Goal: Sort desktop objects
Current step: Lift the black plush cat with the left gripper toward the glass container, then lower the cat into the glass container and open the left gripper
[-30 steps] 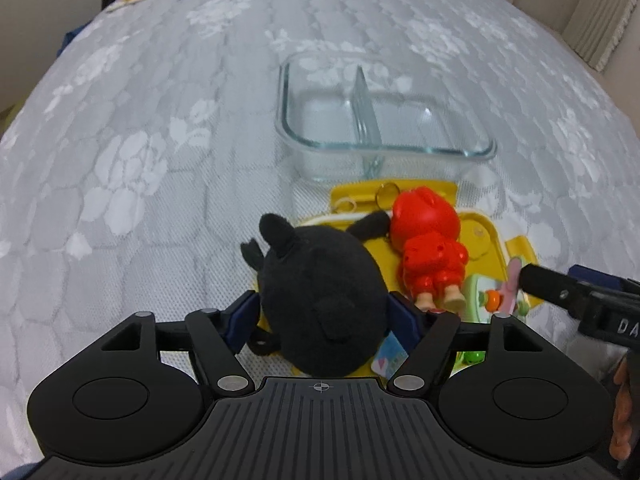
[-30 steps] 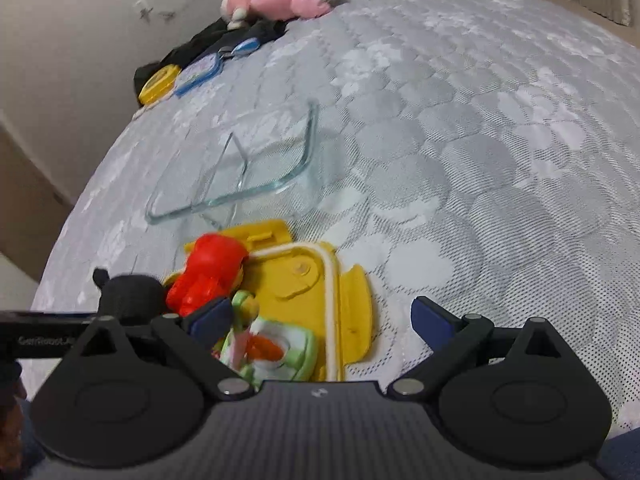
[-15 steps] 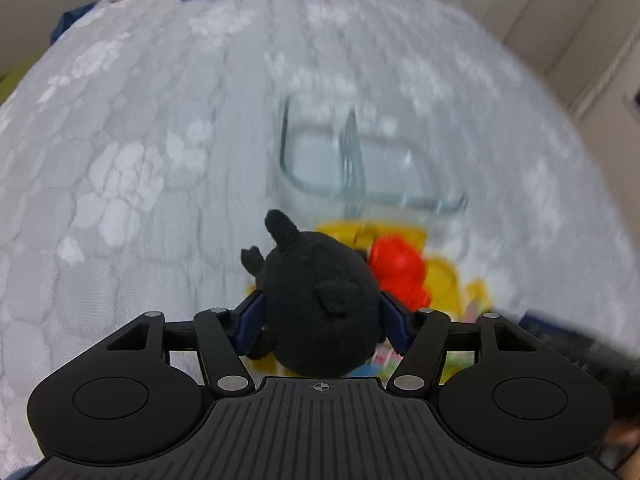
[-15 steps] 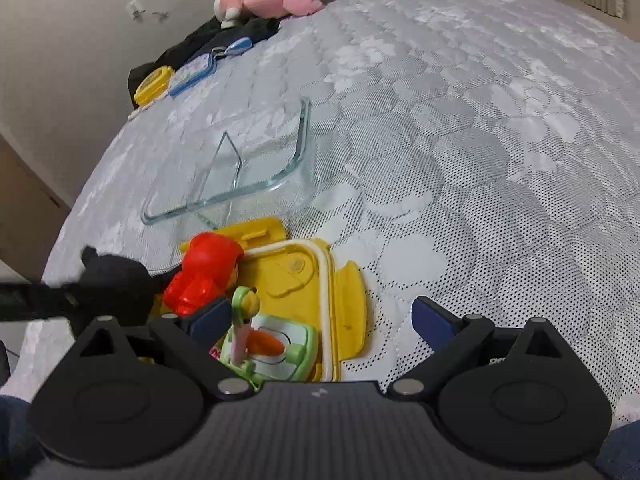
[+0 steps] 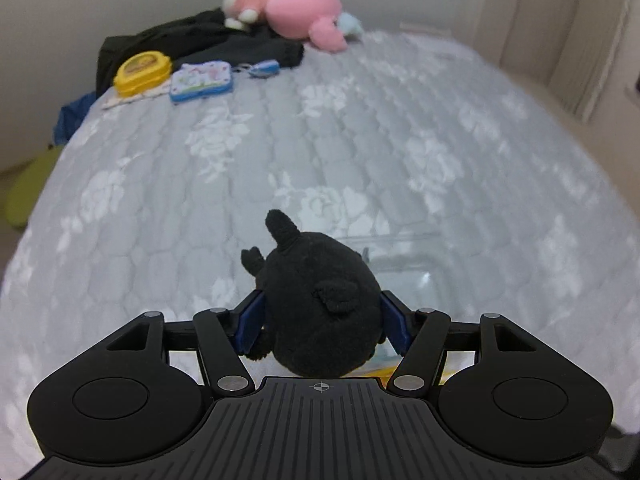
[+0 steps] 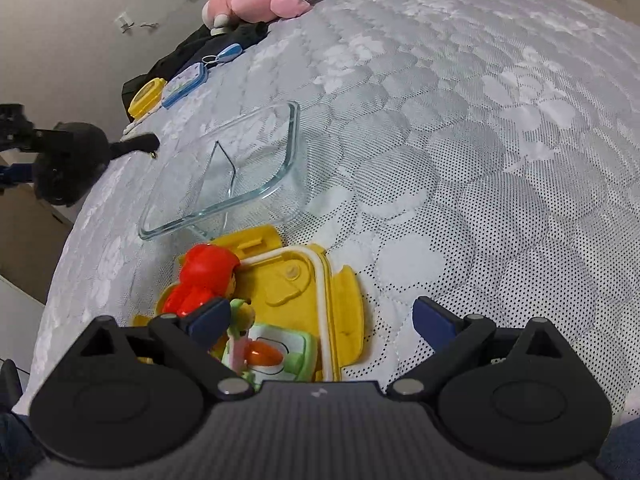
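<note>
My left gripper is shut on a round black plush toy, held up in the air above the bed. The right wrist view shows that black plush toy hanging at the far left, off to the side of the glass dish, which has two compartments. Part of the glass dish shows behind the plush. My right gripper stands open over a yellow lid. On the lid lie a red figure and a green toy with an orange carrot, nothing gripped.
At the bed's far end lie a pink plush, dark clothes, a yellow case, a blue-rimmed case and a small blue keyring. The grey quilted bed cover stretches wide to the right.
My left gripper closed on the black plush, lifted it off the yellow lid and carried it up and forward. The right gripper has stayed in place, open.
</note>
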Available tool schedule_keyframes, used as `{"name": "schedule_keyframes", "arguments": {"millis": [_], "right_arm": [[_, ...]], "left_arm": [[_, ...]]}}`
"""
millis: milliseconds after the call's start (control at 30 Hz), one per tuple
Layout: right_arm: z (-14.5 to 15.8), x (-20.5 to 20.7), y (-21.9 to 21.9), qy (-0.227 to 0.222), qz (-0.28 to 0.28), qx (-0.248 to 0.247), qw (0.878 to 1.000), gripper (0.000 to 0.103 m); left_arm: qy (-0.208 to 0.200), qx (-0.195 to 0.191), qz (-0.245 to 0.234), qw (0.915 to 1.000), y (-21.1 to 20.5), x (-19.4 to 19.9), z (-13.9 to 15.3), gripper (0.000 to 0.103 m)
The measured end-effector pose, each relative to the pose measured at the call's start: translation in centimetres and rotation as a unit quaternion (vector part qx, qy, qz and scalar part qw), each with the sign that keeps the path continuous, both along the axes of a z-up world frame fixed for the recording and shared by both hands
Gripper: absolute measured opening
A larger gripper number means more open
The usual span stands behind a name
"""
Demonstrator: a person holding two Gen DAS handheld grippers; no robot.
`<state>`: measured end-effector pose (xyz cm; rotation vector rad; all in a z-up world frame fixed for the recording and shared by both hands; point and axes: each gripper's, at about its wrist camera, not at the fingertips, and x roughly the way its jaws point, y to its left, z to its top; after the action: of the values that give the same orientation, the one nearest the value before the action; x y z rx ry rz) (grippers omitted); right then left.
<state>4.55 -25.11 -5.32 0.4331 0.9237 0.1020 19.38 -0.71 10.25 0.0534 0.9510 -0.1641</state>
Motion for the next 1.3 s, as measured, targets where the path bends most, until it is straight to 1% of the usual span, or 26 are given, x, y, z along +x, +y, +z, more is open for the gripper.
{"name": "schedule_keyframes", "arguments": {"millis": [100, 233, 333, 400, 500, 567, 633, 700, 767, 867, 967, 1033, 1167, 1267, 1300], "right_arm": [[-0.2, 0.2, -0.4, 0.003, -0.005, 0.013, 1.0, 0.099], [-0.3, 0.4, -0.6, 0.007, -0.005, 0.024, 1.0, 0.099], [-0.5, 0.6, -0.6, 0.009, -0.003, 0.03, 1.0, 0.099], [-0.6, 0.7, -0.7, 0.011, -0.002, 0.035, 0.999, 0.099], [-0.7, 1.0, -0.9, 0.014, -0.004, 0.044, 0.999, 0.099], [-0.9, 1.2, -1.1, 0.017, -0.007, 0.05, 0.999, 0.099], [-1.0, 1.3, -1.4, 0.021, -0.012, 0.056, 0.998, 0.099], [-1.1, 1.4, -1.5, 0.025, -0.016, 0.061, 0.998, 0.099], [-1.2, 1.4, -1.6, 0.028, -0.018, 0.065, 0.997, 0.099], [-1.2, 1.4, -1.5, 0.028, -0.018, 0.065, 0.997, 0.1], [-1.2, 1.3, -1.4, 0.026, -0.015, 0.062, 0.998, 0.1], [-1.2, 1.3, -1.4, 0.025, -0.015, 0.061, 0.998, 0.1], [-1.1, 1.3, -1.4, 0.026, -0.014, 0.061, 0.998, 0.1], [-1.1, 1.3, -1.4, 0.026, -0.012, 0.062, 0.998, 0.101], [-1.1, 1.3, -1.4, 0.026, -0.011, 0.063, 0.998, 0.101]], "left_arm": [[0.012, 0.016, -0.011, 0.9997, -1.6, 1.2, -1.6, 0.067], [0.014, 0.037, -0.026, 0.9989, -3.3, 2.5, -4.1, 0.067], [0.011, 0.057, -0.038, 0.9976, -4.5, 3.1, -6.1, 0.067], [0.007, 0.059, -0.043, 0.9973, -4.9, 3.3, -7.4, 0.067], [0.003, 0.046, -0.041, 0.9981, -4.7, 3.3, -9.1, 0.068], [0.003, 0.042, -0.041, 0.9983, -4.1, 3.3, -9.8, 0.069], [0.017, 0.022, -0.034, 0.999, -3.0, 3.5, -10.0, 0.072], [0.021, -0.002, -0.026, 0.9995, -1.9, 3.4, -9.3, 0.072], [0.01, -0.023, -0.01, 0.9996, -1.1, 3.3, -7.8, 0.072], [-0.007, -0.039, 0.007, 0.9992, -0.6, 3.2, -5.4, 0.072], [-0.013, -0.048, 0.002, 0.9988, -1.0, 3.2, -4.1, 0.072], [0.002, -0.06, -0.01, 0.9982, -1.5, 3.2, -4.4, 0.07], [0.034, -0.072, -0.02, 0.9966, -2.8, 3.5, -6.4, 0.069], [0.061, -0.1, -0.002, 0.9931, -2.7, 4.1, -8.4, 0.069], [0.064, -0.105, 0.002, 0.9923, -2.7, 4.2, -8.9, 0.07]]}}
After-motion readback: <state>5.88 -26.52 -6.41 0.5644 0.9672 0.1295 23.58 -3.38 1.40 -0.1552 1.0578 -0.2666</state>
